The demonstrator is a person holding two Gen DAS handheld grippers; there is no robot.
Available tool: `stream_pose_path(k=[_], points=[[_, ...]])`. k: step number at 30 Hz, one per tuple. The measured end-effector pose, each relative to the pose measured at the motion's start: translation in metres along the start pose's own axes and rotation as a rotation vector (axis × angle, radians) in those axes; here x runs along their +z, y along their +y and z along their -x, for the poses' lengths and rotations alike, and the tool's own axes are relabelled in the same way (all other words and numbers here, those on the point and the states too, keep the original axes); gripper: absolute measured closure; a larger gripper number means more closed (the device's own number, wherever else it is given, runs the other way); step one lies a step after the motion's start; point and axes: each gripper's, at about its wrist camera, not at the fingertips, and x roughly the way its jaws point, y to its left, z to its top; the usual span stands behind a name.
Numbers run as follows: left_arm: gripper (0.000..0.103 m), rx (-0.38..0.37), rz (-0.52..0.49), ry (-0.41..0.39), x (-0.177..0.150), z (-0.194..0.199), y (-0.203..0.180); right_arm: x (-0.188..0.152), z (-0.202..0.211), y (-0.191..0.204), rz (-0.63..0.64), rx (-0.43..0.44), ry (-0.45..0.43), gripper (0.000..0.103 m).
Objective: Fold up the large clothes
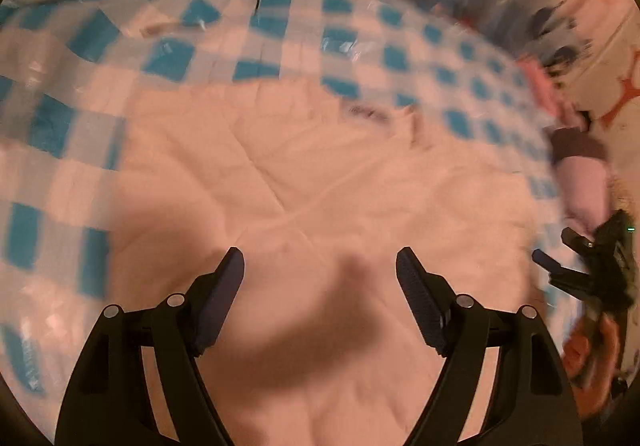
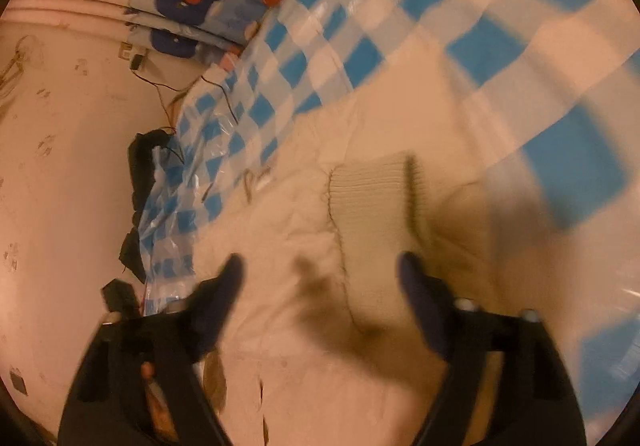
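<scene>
Soft, limp cream knit garment (image 1: pixel 304 182), spread flat on blue-and-white checked plastic sheet (image 1: pixel 168 54), directly beneath both tools. Likely light, floppy, prone to bunching. Left tool (image 1: pixel 320 266) released, empty; right tool (image 2: pixel 320 270) likewise. Best pinched at ribbed cuff (image 2: pixel 372 190), just ahead of right tool.

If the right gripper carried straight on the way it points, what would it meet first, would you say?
Probably the ribbed cuff of the cream garment, lying just ahead between the open right gripper fingers; depth is blurred.
</scene>
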Motion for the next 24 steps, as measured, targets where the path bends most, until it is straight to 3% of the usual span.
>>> stream_pose_path(k=[3,6,8,10,15,22,24], points=[[0.020,-0.012,-0.020,-0.036,-0.035,0.070,0.025,-0.020,0.054,0.002,0.058,-0.022,-0.015,0.008],[0.016,0.019,-0.002,-0.020,-0.092,0.119,0.069,-0.068,0.109,-0.025,0.081,-0.092,0.076,0.007],[0.016,0.043,0.043,0.028,-0.135,0.138,0.104,-0.096,0.131,-0.047,0.051,-0.119,0.132,0.007],[0.016,0.024,0.151,0.051,-0.177,0.155,0.139,-0.126,0.148,-0.066,0.004,-0.139,0.193,0.007],[0.016,-0.022,0.278,0.078,-0.249,0.170,0.177,-0.193,0.173,-0.076,-0.003,-0.109,0.271,0.007],[0.016,-0.089,0.280,0.147,-0.303,0.165,0.167,-0.237,0.184,-0.091,-0.056,-0.040,0.306,0.007],[0.016,-0.096,0.256,0.163,-0.312,0.165,0.157,-0.240,0.185,-0.089,-0.075,0.024,0.325,0.007]])
